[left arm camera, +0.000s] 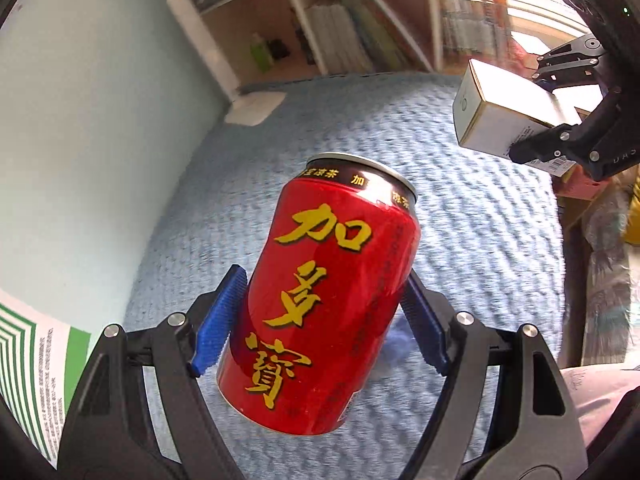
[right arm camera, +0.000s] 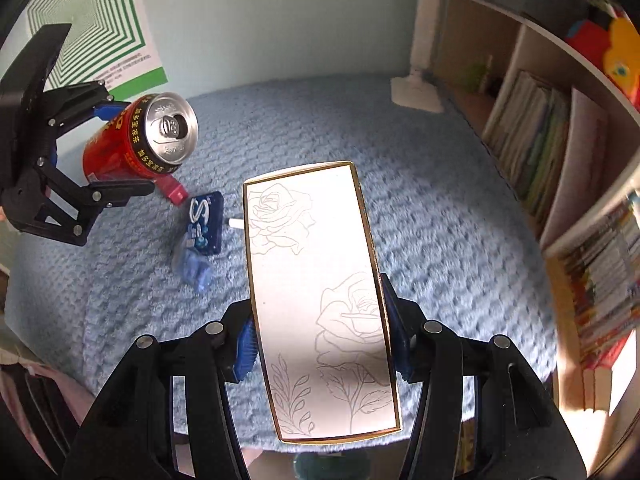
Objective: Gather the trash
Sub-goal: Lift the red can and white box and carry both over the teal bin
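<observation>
Bright daylight from the window side, motion-blurred bookshelf point(left arm camera: 352, 36), fisheye-bent edges, perhaps slight glare

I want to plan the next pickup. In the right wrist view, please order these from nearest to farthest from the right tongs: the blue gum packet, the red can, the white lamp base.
1. Blue gum packet: on the blue rug, ahead and left of the right tongs.
2. Red can: farther left, held in the left tongs.
3. White lamp base: far end of the rug, by the bookshelf.
</observation>
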`<state>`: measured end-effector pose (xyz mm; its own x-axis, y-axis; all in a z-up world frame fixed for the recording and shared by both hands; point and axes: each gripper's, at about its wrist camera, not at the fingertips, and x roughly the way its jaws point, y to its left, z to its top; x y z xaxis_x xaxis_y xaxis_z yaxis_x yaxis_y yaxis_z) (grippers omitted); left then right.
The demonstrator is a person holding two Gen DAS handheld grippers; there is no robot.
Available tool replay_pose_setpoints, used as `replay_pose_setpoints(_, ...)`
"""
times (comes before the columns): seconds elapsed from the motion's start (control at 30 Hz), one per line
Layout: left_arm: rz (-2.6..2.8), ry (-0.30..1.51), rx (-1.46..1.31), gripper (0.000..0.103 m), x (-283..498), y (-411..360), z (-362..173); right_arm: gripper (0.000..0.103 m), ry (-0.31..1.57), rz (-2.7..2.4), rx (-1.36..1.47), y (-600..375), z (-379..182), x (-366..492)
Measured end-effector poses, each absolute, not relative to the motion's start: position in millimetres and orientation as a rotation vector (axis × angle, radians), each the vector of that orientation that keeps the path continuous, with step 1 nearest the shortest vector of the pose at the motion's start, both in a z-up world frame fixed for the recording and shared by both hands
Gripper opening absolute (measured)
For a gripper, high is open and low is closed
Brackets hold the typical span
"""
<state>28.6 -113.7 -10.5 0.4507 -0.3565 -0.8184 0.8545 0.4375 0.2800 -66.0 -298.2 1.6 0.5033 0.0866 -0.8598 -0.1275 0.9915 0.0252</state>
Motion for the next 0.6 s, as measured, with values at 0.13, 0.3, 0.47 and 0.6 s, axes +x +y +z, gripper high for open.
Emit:
replay_pose_setpoints(0.13,-0.917,0.742,0.802,0.074,-4.7,-139.2,-14.9,0.053,1.033,0.065,0.005,-319.1,-1.0,-112.1)
replay_pose_setpoints(0.3,-0.987,0.739,0.816,0.074,-46.5,-168.3,-19.4,0.053,1.027,0.006,0.07,-344.5,-4.6,-162.3)
replay_pose_setpoints(0.47,-1.054,0.747,0.857,0.074,-91.3,-202.3,-31.4,0.053,1.029,-0.048,0.123,-373.7,-8.8,-216.7)
replay_pose_setpoints(0.6,-1.102,0.748,0.891,0.074,-128.4,-227.5,-40.7,0.053,1.042,-0.088,0.166,-395.9,-18.2,-263.6)
